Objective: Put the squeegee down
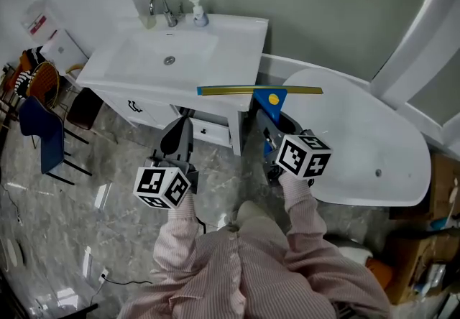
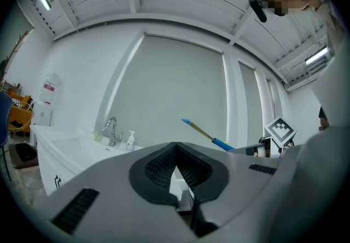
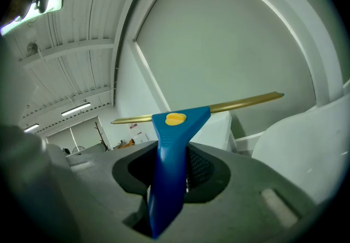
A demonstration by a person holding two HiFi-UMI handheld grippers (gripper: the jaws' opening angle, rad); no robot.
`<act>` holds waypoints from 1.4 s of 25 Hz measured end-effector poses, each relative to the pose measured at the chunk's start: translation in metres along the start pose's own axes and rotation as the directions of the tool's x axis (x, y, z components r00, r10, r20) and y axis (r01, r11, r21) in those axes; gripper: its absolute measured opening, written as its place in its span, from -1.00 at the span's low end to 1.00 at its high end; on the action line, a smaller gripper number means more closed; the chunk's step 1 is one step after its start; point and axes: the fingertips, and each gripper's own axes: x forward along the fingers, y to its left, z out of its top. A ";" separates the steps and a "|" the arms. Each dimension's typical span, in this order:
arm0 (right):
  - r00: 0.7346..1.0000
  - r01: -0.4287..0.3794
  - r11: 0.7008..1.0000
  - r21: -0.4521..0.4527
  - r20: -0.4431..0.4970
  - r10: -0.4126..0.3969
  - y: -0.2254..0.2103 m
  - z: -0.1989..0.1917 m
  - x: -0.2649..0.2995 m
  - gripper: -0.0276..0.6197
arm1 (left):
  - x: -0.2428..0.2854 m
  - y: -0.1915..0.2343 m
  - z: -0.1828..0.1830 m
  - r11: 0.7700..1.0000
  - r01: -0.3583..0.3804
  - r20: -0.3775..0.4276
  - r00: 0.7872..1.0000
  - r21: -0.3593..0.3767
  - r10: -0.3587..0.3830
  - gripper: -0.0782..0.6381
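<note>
The squeegee (image 1: 272, 100) has a blue handle with a yellow button and a long brass-coloured blade bar. It is held level above the gap between the white vanity (image 1: 237, 44) and the bathtub (image 1: 374, 131). My right gripper (image 1: 269, 127) is shut on the blue handle, and in the right gripper view the squeegee (image 3: 174, 138) stands up between the dark pads with its bar crosswise on top. To its left, in front of the vanity drawers, my left gripper (image 1: 177, 134) is shut and empty. In the left gripper view its pads (image 2: 164, 162) meet at the tip, and the squeegee (image 2: 210, 137) shows beyond on the right.
A faucet (image 1: 164, 10) and a soap bottle (image 1: 198, 13) stand at the back of the sink. A blue chair (image 1: 43, 134) is on the marble floor at the left. Cardboard boxes (image 1: 435, 238) are stacked at the right, beside the tub.
</note>
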 end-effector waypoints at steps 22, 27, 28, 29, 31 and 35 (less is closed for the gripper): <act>0.997 0.058 0.998 0.035 -0.056 -0.055 -0.059 0.025 0.149 -0.56 | 0.130 0.097 -0.015 0.999 0.012 -0.053 0.998 -0.051 -0.014 -0.79; 0.994 0.068 0.997 0.047 -0.092 -0.063 -0.078 0.033 0.192 -0.56 | 0.170 0.122 -0.018 0.998 0.003 -0.079 0.997 -0.062 -0.008 -0.79; 0.993 0.070 0.996 0.049 -0.098 -0.065 -0.082 0.035 0.200 -0.56 | 0.178 0.126 -0.018 0.998 0.002 -0.083 0.997 -0.065 -0.007 -0.79; 0.992 0.072 0.996 0.051 -0.104 -0.066 -0.086 0.036 0.208 -0.56 | 0.186 0.130 -0.018 0.998 0.001 -0.087 0.996 -0.068 -0.007 -0.79; 0.991 0.079 0.995 0.058 -0.116 -0.072 -0.095 0.040 0.223 -0.56 | 0.203 0.138 -0.019 0.997 0.005 -0.095 0.995 -0.071 -0.011 -0.79; 0.988 0.094 0.993 0.070 -0.131 -0.084 -0.111 0.047 0.250 -0.56 | 0.236 0.152 -0.024 0.996 0.014 -0.116 0.993 -0.083 -0.024 -0.79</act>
